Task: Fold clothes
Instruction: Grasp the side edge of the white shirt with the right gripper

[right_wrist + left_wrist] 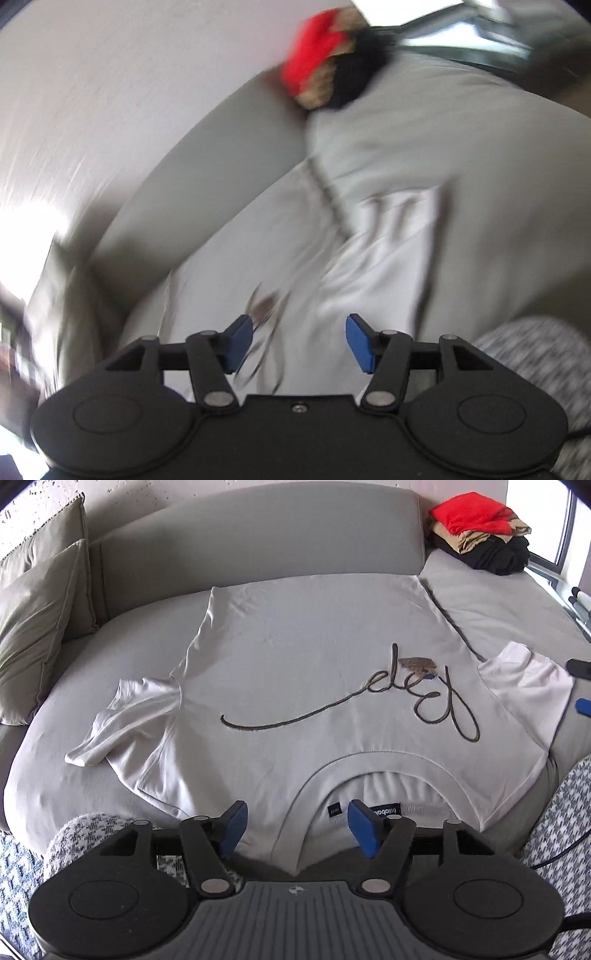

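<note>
A white T-shirt (295,672) with dark script lettering lies spread flat, front up, on a grey sofa seat (498,602), its collar nearest me. My left gripper (295,825) is open and empty, its blue pads either side of the collar label, just above the cloth. The left sleeve (125,723) is crumpled; the right sleeve (524,686) lies flat. In the blurred right wrist view my right gripper (299,341) is open and empty above the shirt (332,280), near its right sleeve (399,218). A blue tip of it (583,707) shows in the left wrist view.
A stack of folded clothes, red on top of tan and black (480,531), sits at the sofa's far right corner; it also shows in the right wrist view (325,62). Two grey cushions (40,609) lean at the left. Houndstooth-patterned fabric (554,830) is close at both sides.
</note>
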Demonstrator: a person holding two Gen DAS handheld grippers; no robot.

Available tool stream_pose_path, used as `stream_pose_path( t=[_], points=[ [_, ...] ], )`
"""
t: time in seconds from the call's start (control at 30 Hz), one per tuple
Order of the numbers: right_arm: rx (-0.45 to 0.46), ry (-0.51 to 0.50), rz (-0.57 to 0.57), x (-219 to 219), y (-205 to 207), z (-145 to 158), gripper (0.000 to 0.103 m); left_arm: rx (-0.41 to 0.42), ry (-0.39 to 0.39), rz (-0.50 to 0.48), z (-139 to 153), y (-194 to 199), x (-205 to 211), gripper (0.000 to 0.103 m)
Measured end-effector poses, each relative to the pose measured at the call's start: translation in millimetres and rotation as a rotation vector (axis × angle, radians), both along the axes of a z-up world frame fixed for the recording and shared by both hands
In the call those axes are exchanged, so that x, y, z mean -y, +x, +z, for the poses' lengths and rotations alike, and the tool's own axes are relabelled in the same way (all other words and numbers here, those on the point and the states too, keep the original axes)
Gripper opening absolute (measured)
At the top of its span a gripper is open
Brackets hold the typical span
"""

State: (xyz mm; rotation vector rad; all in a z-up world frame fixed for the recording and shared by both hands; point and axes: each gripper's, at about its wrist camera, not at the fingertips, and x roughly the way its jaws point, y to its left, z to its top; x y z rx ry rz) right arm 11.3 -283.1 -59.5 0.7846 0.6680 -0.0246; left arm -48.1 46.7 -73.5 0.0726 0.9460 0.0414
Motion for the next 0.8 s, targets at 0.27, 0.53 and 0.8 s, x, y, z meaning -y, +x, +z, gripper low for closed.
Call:
stream_pose_path(
  t=[0.27, 0.53, 0.8],
  points=[
    [-0.056, 0.088, -0.268, 83, 17, -37, 0.036, -0.023, -0.015, -0.005, -11, 1, 3, 0.063],
    [-0.040, 0.112, -0.184, 91, 36, -51, 0.031, -0.025, -0.036, 0.001, -14, 3, 2, 0.063],
    [-0.101, 0.009, -0.178, 81, 54, -47, 0.002, -0.019, -0.068, 0.012, -15, -1, -5, 0.063]
  ],
)
